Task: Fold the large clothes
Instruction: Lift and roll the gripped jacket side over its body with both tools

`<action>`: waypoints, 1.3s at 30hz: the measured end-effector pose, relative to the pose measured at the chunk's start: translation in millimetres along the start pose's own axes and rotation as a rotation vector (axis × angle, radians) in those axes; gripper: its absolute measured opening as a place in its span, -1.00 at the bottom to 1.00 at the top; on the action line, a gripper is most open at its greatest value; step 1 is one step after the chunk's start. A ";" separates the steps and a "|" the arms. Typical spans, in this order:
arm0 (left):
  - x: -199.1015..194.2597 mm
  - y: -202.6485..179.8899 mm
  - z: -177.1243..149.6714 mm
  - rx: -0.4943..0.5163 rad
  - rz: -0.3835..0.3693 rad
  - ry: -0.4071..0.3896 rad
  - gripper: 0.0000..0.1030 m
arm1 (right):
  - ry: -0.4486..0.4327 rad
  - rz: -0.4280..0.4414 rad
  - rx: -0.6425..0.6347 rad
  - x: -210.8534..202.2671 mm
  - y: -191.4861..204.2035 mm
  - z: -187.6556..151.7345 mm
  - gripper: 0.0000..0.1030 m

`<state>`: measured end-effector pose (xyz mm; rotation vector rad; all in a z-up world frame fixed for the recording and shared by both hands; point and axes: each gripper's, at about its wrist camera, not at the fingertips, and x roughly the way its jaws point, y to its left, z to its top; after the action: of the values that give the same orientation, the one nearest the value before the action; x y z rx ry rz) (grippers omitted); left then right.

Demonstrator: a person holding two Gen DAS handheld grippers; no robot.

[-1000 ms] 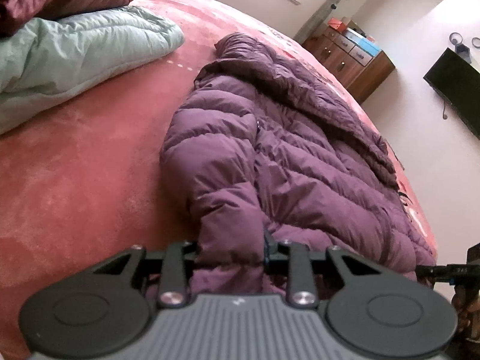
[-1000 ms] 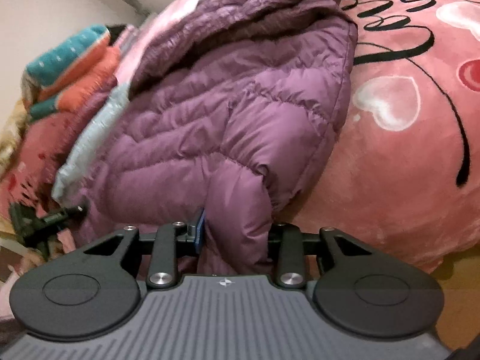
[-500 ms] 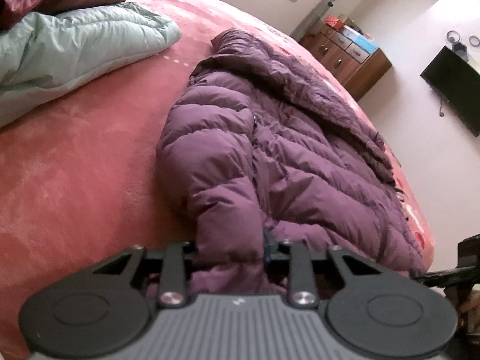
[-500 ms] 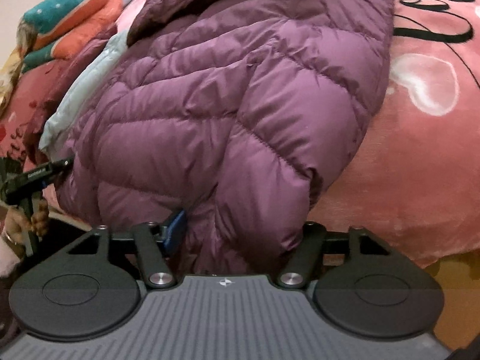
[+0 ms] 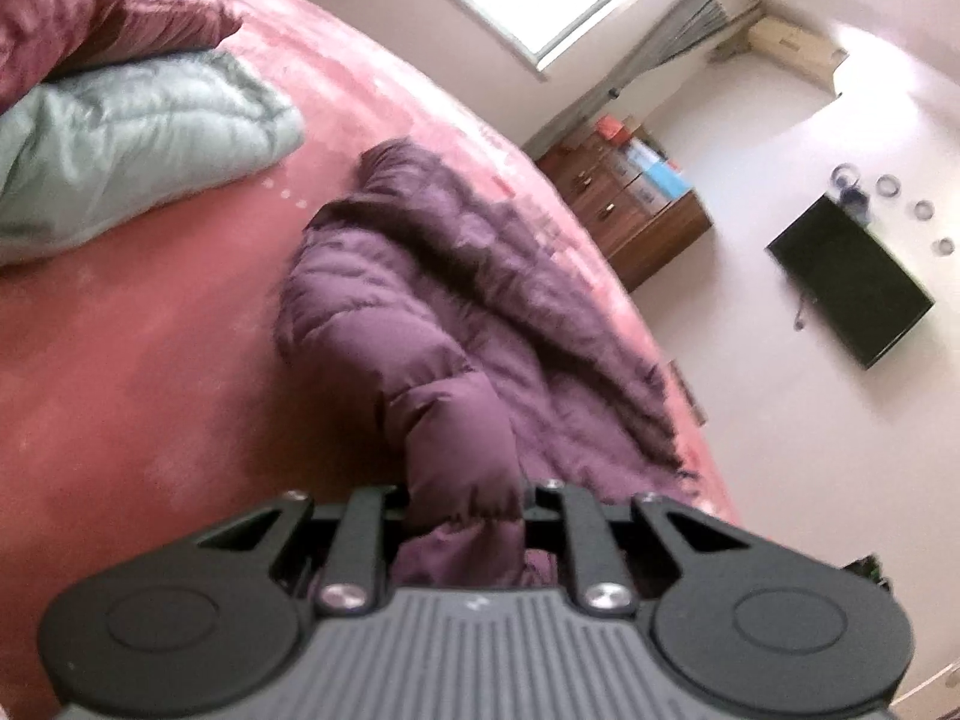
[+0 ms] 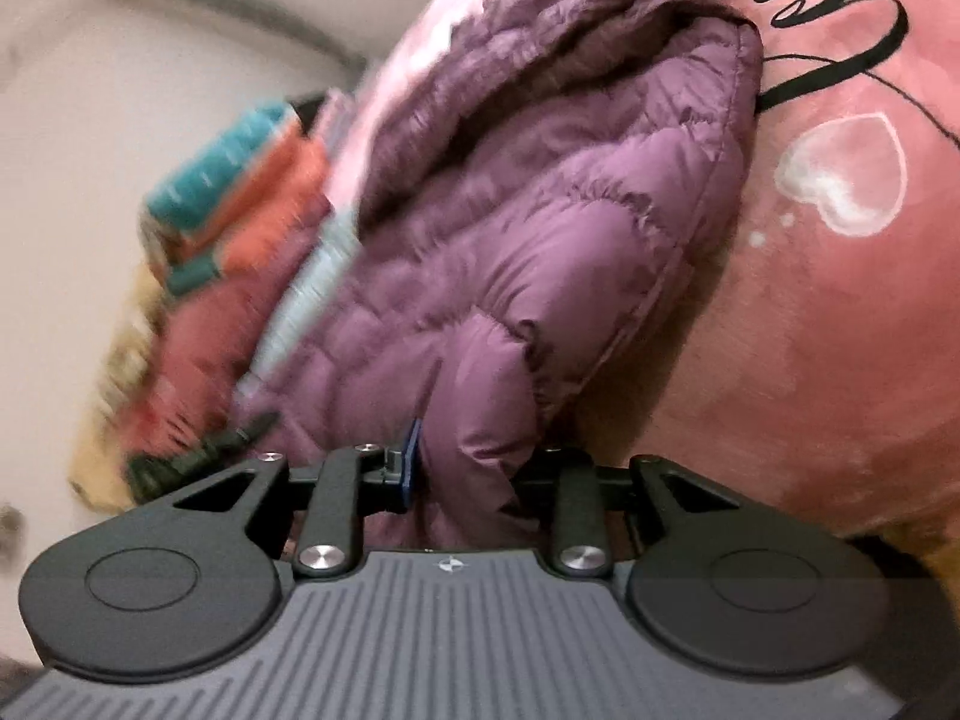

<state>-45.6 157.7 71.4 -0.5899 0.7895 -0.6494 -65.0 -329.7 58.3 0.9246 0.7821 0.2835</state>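
A: On the left side, what has changed? The left gripper (image 5: 465,507) had its jaws loosely round the hem of the purple down jacket (image 5: 456,324) a moment ago.

B: Its jaws have just been closing, and now it is clenched on a bunched fold of that hem. The fold rises off the pink bedspread (image 5: 138,360) with a shadow under it, where before it lay flatter. The jacket's body lies spread toward the far edge of the bed, below the folded grey-green quilt (image 5: 120,144).

A: And on the right?

B: The right gripper (image 6: 474,474) widened half a second back, with more of the padded cloth bulging between its jaws; they have just been closing again, and it now pinches a narrower fold of the purple down jacket (image 6: 540,210) at the other lower corner, beside the bedspread's heart print (image 6: 840,174).

A: So what does that mean for the fold?

B: Probably both lower corners are secured, so the hem looks ready to be carried up toward the collar. That is a judgement; the fold itself is not yet made.
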 end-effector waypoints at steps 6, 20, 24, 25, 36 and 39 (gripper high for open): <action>4.3 -11.8 20.0 -0.038 -0.066 -0.057 -0.70 | -0.125 0.196 0.101 -0.5 -2.5 15.9 -0.39; 40.3 -27.6 90.9 -0.124 -0.125 -0.172 -0.70 | -0.380 0.408 0.306 2.2 -14.5 73.1 -0.39; 57.0 -31.3 114.1 -0.146 -0.117 -0.191 -0.70 | -0.452 0.442 0.363 9.0 -24.8 92.2 -0.39; 62.4 -31.6 120.4 -0.151 -0.114 -0.195 -0.70 | -0.466 0.456 0.387 11.4 -28.5 97.1 -0.39; 138.1 -28.4 170.1 -0.207 -0.040 -0.193 -0.70 | -0.618 0.461 0.585 27.7 -86.6 145.8 -0.39; 160.5 -30.9 183.1 -0.196 -0.016 -0.189 -0.70 | -0.658 0.457 0.631 39.5 -102.0 153.5 -0.39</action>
<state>175.4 65.3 124.9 -0.8249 0.6757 -0.5255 61.2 -461.9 12.4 1.6833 0.0202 0.1053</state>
